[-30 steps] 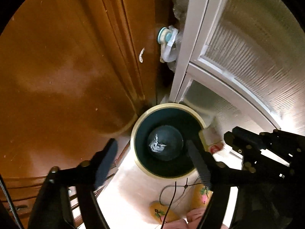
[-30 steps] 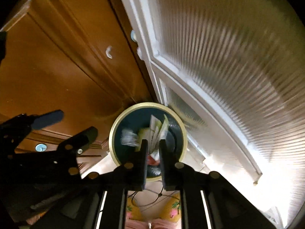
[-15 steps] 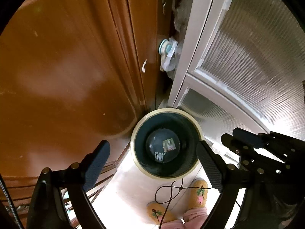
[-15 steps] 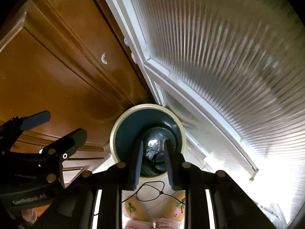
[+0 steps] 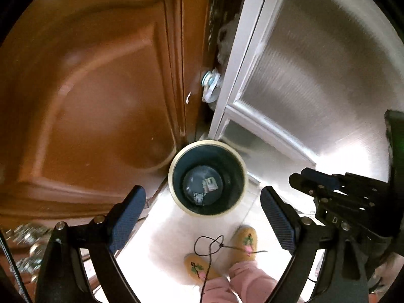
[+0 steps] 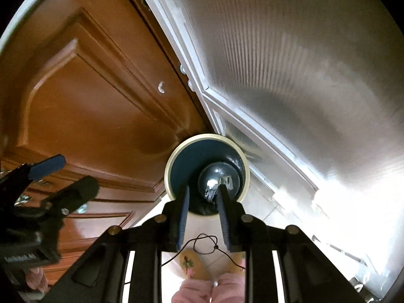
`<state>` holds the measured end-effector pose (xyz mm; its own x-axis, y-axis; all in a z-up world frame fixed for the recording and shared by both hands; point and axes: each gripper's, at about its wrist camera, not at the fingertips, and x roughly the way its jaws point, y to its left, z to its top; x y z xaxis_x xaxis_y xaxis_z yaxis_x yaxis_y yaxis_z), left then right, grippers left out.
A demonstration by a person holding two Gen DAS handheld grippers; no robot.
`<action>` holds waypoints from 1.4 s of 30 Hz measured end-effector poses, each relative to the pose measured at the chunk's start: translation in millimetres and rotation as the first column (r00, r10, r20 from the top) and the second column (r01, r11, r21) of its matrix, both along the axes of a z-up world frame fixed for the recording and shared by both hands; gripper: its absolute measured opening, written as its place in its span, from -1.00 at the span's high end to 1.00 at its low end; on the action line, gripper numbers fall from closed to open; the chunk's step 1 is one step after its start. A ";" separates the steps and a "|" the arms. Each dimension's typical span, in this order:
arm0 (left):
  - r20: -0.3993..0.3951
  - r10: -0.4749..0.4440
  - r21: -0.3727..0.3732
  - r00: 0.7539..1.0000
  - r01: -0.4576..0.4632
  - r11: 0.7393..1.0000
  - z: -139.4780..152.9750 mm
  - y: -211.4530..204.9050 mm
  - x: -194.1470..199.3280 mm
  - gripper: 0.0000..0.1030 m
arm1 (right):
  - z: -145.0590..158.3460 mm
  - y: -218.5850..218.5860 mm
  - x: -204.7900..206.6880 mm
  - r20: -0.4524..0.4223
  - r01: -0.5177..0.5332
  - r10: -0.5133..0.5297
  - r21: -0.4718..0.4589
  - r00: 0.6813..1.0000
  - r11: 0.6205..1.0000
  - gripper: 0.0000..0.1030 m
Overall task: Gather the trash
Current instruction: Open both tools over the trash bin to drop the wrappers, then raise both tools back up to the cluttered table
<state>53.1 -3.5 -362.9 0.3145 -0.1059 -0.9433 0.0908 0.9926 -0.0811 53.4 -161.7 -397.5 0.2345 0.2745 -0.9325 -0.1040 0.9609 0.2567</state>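
Trash scraps [image 5: 209, 189] lie at the bottom of the bin [image 5: 176, 161]. Above it, your left gripper [image 5: 203, 210] is spread wide and empty; your right gripper [image 6: 202, 197] is parted slightly, gripping nothing.

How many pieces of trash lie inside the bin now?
2 visible. Both lie on the bottom of the bin: one light scrap toward the right, one darker scrap nearer the front. Others may be hidden.

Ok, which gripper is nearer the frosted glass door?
Right. The right gripper hangs on the glass door's side of the bin, the left gripper toward the wooden door; both jaws have just been opening, empty.
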 end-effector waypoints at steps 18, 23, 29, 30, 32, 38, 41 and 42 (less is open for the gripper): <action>0.203 -0.015 -0.103 0.979 0.037 0.994 216.1 28.7 -31.7 -0.77 | 206.8 -22.0 -44.9 0.195 -0.010 0.007 0.013 0.981 1.000 0.55; 0.283 -0.069 -0.115 0.957 0.106 0.988 271.4 18.3 -34.7 -0.77 | 259.7 -27.6 -52.4 0.257 0.030 -0.034 0.017 0.966 0.999 0.56; 0.379 -0.153 -0.102 0.913 0.205 0.973 326.9 2.7 -33.4 -0.77 | 305.5 -30.7 -56.9 0.332 0.097 -0.098 0.018 0.938 0.995 0.55; 0.393 -0.166 -0.102 0.904 0.223 0.970 335.1 -1.3 -31.9 -0.77 | 313.2 -32.4 -57.8 0.345 0.113 -0.113 0.020 0.932 0.993 0.55; 0.414 -0.190 -0.102 0.890 0.253 0.962 347.2 -8.7 -31.0 -0.76 | 329.4 -36.8 -58.7 0.375 0.145 -0.146 0.032 0.916 0.989 0.55; 0.465 -0.247 -0.082 0.850 0.319 0.944 383.0 -33.8 -20.2 -0.76 | 365.6 -57.4 -59.5 0.425 0.204 -0.212 0.065 0.880 0.977 0.44; 0.479 -0.259 -0.070 0.839 0.331 0.941 393.1 -44.9 -9.4 -0.76 | 382.2 -66.2 -48.6 0.431 0.218 -0.227 0.070 0.873 0.973 0.32; 0.483 -0.264 -0.065 0.835 0.335 0.940 396.3 -49.8 -3.4 -0.76 | 386.3 -71.2 -44.2 0.432 0.220 -0.230 0.073 0.872 0.973 0.32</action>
<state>49.7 -53.2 33.4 0.6395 -0.3867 -0.6645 0.4437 0.8914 -0.0918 9.3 -232.9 -11.1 0.6726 0.1838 -0.7168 0.0085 0.9667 0.2558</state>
